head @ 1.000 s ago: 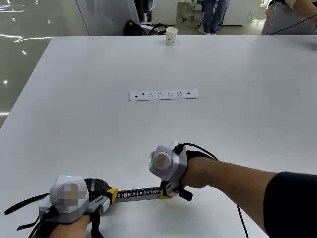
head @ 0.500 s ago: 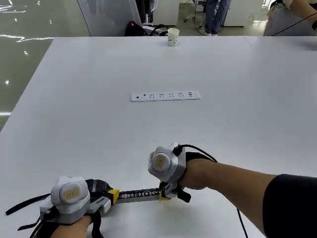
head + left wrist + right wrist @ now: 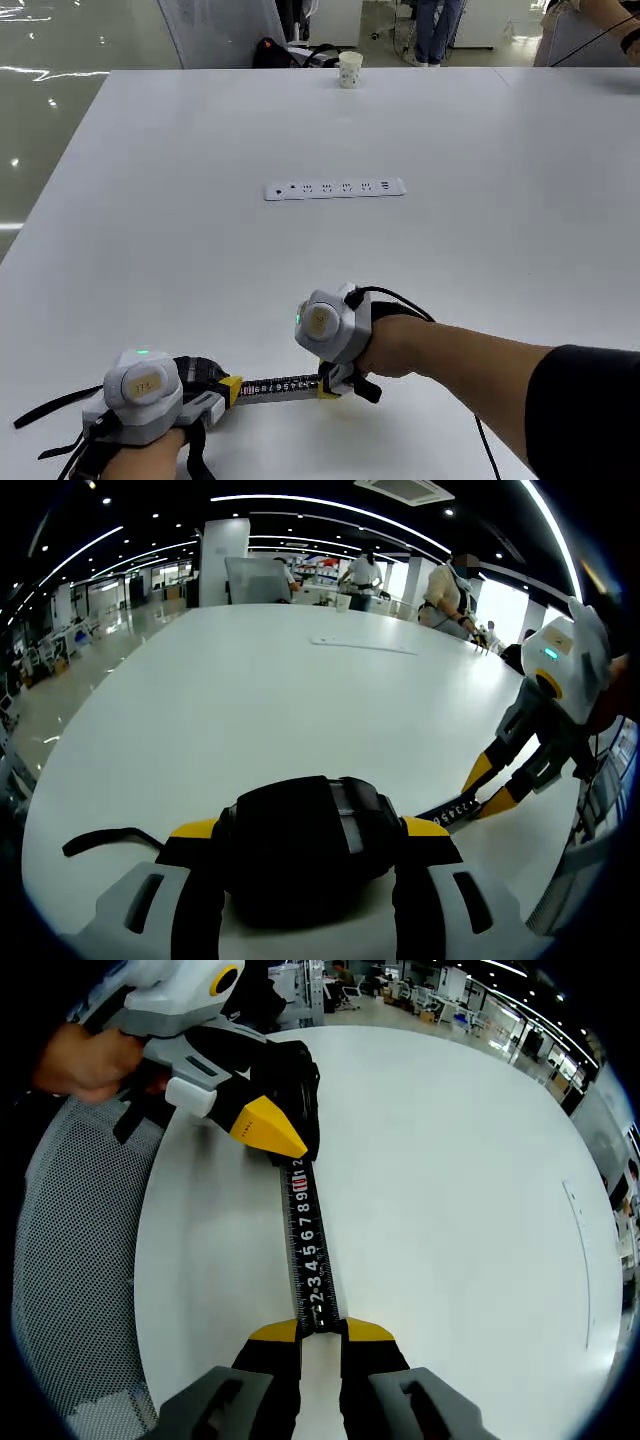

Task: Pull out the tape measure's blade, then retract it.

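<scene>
A black tape measure case (image 3: pixel 300 840) sits at the near left of the white table, and my left gripper (image 3: pixel 215 392) is shut on it. Its dark blade (image 3: pixel 307 1265) with white numbers runs out flat over the table (image 3: pixel 280 385) toward the right. My right gripper (image 3: pixel 320 1332) is shut on the blade's tip, its yellow-tipped fingers (image 3: pixel 370 1332) pinching it. From the left gripper view the right gripper (image 3: pixel 495 785) comes in at the right, holding the blade end (image 3: pixel 450 812). The case (image 3: pixel 290 1080) lies between the left gripper's yellow fingertips (image 3: pixel 262 1125).
A white power strip (image 3: pixel 334 188) lies mid-table. A paper cup (image 3: pixel 349 70) stands near the far edge. The case's black strap (image 3: pixel 50 407) trails off to the left. People and chairs are beyond the table's far side.
My right gripper has moved slightly left toward the case, so the exposed length of blade looks a little shorter. The left gripper and case stay put.
</scene>
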Tool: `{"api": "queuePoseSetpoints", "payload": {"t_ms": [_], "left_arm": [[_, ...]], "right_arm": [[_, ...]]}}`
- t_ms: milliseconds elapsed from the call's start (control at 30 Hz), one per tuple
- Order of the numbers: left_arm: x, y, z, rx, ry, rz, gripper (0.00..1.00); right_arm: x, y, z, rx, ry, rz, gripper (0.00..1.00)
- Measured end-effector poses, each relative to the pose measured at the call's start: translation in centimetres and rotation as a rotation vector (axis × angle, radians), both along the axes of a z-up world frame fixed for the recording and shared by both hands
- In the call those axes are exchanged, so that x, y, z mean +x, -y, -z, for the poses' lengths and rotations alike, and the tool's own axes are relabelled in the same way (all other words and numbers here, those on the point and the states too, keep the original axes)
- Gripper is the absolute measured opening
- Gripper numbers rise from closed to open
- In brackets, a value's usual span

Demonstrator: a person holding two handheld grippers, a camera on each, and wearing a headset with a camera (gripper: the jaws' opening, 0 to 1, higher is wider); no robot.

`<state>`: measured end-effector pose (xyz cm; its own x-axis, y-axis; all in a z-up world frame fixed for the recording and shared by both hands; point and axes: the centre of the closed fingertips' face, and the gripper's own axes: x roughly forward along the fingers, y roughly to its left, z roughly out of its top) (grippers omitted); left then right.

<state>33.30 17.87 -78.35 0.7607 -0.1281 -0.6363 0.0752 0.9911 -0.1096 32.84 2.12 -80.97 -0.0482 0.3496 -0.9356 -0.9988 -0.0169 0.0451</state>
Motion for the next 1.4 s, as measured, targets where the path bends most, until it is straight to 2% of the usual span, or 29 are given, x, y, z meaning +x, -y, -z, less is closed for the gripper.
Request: {"api": "queuePoseSetpoints", "payload": {"t_ms": [1400], "left_arm": [[0.1, 0.1, 0.0, -0.007, -0.006, 0.003, 0.64]], "right_arm": [[-0.3, -1.8, 0.0, 0.01, 0.014, -0.007, 0.1]]}}
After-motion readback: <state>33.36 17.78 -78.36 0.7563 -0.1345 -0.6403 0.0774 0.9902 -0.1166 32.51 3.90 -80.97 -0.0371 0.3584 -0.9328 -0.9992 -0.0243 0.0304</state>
